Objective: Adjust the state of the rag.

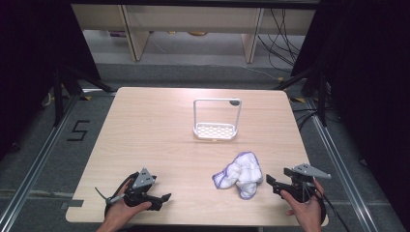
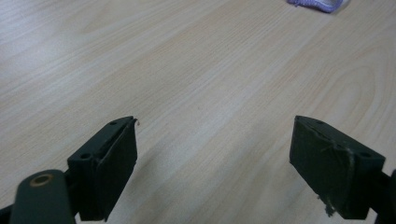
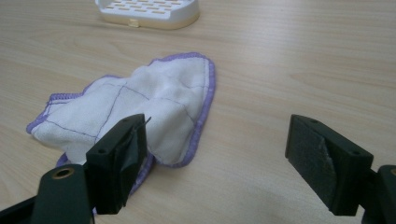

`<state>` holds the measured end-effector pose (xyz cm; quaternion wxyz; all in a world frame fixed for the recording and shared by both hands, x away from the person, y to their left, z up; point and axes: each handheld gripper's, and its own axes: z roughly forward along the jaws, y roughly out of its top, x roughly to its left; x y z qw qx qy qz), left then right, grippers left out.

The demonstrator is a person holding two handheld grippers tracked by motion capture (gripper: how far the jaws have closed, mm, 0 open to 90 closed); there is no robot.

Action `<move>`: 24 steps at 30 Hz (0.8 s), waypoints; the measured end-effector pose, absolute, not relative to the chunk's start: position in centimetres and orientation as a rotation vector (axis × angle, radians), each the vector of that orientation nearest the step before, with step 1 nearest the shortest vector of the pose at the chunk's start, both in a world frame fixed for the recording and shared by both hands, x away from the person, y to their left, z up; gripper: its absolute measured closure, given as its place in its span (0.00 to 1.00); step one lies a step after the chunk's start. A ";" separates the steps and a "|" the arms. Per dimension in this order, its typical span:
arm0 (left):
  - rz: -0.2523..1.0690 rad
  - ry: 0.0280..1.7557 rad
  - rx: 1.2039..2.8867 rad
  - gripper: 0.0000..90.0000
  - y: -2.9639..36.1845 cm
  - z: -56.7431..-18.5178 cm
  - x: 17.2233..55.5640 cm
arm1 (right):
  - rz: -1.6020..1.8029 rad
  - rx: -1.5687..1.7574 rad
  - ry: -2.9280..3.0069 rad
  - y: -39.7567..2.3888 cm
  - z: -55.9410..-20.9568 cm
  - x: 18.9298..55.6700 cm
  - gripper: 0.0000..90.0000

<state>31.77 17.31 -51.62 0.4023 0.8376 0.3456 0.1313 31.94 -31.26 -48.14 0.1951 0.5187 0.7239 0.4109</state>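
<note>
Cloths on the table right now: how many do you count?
1. A crumpled white cloth with purple edging lies near the table's front right, just ahead of the right gripper and nearer than the white rack.

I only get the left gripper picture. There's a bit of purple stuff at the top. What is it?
Observer: The edge of a crumpled white cloth with purple trim, lying on the table.
Operator: Is the other gripper holding it?
Observer: No. The right gripper is open, jaws wide apart, with the cloth just ahead of its one jaw.
Operator: Anything else on the table?
Observer: A white rack with a slotted tray and a tall handle, beyond the cloth.
</note>
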 end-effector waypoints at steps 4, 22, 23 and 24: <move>0.327 0.876 2.123 0.17 17.3 -51.6 31.8 | 1.165 1.476 2.060 -31.1 -48.3 32.0 0.24; 0.215 0.821 2.071 0.17 13.0 -51.5 32.1 | 1.183 1.502 2.025 -31.0 -48.0 31.8 0.28; 0.215 0.821 2.071 0.17 13.0 -51.5 32.1 | 1.190 1.496 2.023 -31.0 -48.1 31.8 0.28; 0.204 0.811 2.067 0.17 12.2 -51.6 32.1 | 1.190 1.496 2.023 -31.0 -48.1 31.8 0.28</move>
